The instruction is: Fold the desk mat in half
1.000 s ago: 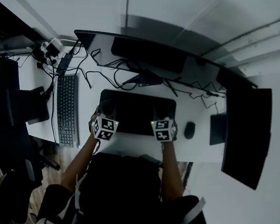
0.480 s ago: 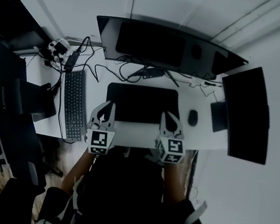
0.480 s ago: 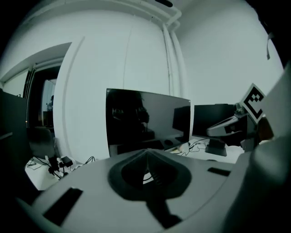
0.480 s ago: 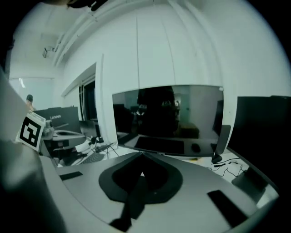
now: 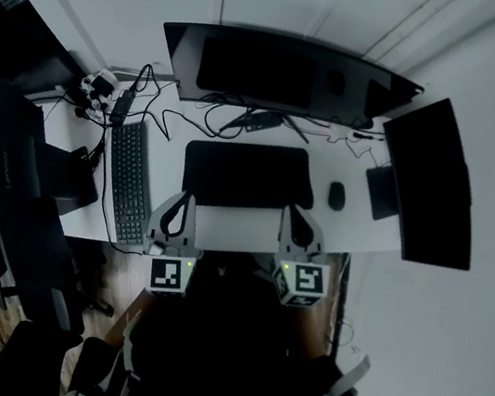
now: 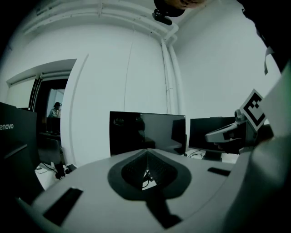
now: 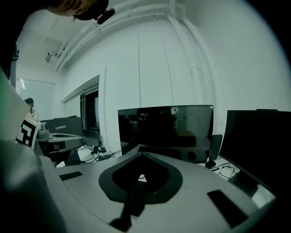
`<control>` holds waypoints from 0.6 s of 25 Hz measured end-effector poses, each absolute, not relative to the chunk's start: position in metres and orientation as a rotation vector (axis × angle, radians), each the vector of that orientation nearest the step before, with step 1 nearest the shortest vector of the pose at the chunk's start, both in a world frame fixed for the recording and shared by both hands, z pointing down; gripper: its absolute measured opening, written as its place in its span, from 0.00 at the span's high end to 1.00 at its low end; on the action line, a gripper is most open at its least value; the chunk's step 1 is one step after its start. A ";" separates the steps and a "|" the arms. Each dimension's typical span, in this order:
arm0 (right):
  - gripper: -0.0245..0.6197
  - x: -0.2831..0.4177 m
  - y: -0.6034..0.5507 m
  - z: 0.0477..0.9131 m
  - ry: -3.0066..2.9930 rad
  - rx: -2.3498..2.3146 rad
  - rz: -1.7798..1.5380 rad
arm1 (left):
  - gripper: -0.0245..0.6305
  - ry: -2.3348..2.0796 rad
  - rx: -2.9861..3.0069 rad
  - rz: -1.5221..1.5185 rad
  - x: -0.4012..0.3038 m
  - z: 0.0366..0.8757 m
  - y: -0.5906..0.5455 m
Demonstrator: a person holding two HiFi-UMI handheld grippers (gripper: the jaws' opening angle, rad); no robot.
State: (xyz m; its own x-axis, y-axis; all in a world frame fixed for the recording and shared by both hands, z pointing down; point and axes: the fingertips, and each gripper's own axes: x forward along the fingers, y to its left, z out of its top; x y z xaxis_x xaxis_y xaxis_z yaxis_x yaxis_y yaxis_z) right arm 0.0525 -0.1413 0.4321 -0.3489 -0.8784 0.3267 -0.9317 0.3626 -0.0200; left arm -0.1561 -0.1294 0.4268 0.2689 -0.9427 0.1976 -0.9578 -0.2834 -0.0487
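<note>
Head view, taken from left to right.

Left edge of the frame: a dark screen (image 5: 11,164) stands on the white desk (image 5: 232,232). Just right of it a black keyboard (image 5: 128,184) lies lengthwise, running from the upper part of the frame toward the lower. Loose cables (image 5: 163,112) trail above the keyboard.

Upper centre: a wide monitor (image 5: 278,73) stands along the far edge of the desk.

Centre: the desk mat (image 5: 249,176) is black and lies flat and unfolded on the desk. It sits in front of the wide monitor, between the keyboard and a mouse (image 5: 336,196).

Lower centre-left: the left claw (image 5: 182,198) shows with its tip over the near left corner of the mat. The left gripper view shows its two jaws closed tip to tip with nothing between them, pointing toward the wide monitor. The mat is not in its grip.

Lower centre-right: the right claw (image 5: 292,211) shows with its tip over the near right corner of the mat. The right gripper view shows its jaws likewise pressed together and empty, aimed at the same monitor.

Whether either tip touches the mat cannot be told from the head view.

Right of the mouse: a small dark pad (image 5: 382,192) lies on the desk. A side monitor (image 5: 429,180) fills the right part of the frame, set at an angle to the wide one
</note>
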 end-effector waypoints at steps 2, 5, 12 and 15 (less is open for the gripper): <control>0.95 0.061 -0.140 0.430 -2.369 1.609 0.254 | 0.95 -1.813 2.415 0.247 -0.149 0.427 -0.129; 0.95 0.067 -0.139 0.428 -2.379 1.591 0.248 | 0.95 -1.821 2.411 0.241 -0.140 0.425 -0.131; 0.95 0.073 -0.146 0.411 -2.433 1.572 0.307 | 0.95 -1.893 2.422 0.337 -0.123 0.414 -0.138; 0.95 0.078 -0.149 0.410 -2.439 1.562 0.309 | 0.95 -1.898 2.407 0.307 -0.114 0.411 -0.140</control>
